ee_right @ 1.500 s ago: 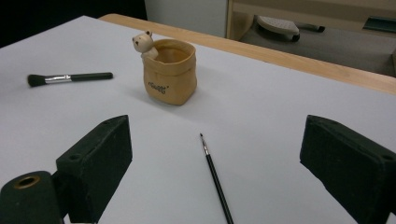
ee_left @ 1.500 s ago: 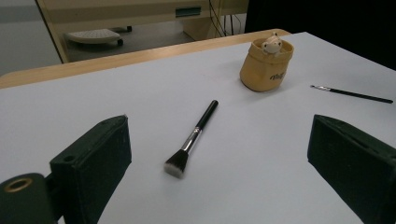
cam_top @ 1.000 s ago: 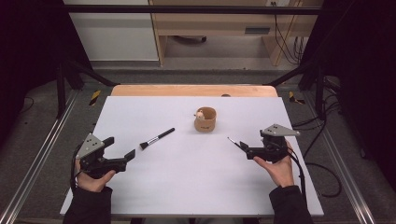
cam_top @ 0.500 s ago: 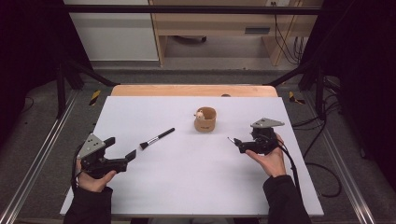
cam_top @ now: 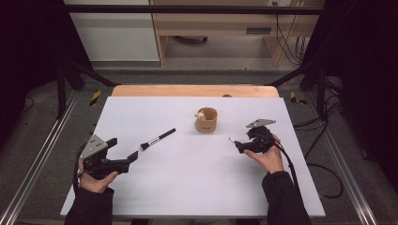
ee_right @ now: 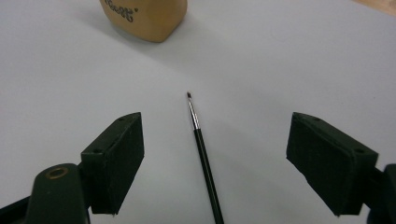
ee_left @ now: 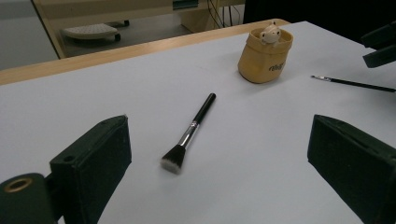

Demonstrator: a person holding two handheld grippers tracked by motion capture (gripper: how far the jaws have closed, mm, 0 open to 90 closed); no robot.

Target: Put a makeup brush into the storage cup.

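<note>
My right gripper [ee_right: 215, 158] has just been closing a little, but its jaws are wide apart on both sides of the thin brush [ee_right: 204, 158], without touching it. The thin brush lies flat on the white table [cam_top: 187, 187], near the tan cup [cam_top: 206, 120]. My left gripper [ee_left: 219, 158] is wide and holds nothing, and the thick brush [ee_left: 189, 135] lies in front of it.

The only writing I can find sits on the tan cup [ee_left: 265, 56], in the upper right of my left claw's view: a short dark word printed low on its side, slanted and too small for me to make out. From my right claw's view the same print shows on the cup [ee_right: 144, 16] at the top edge of the frame, upside down and cut off, so I cannot read it there either.
</note>
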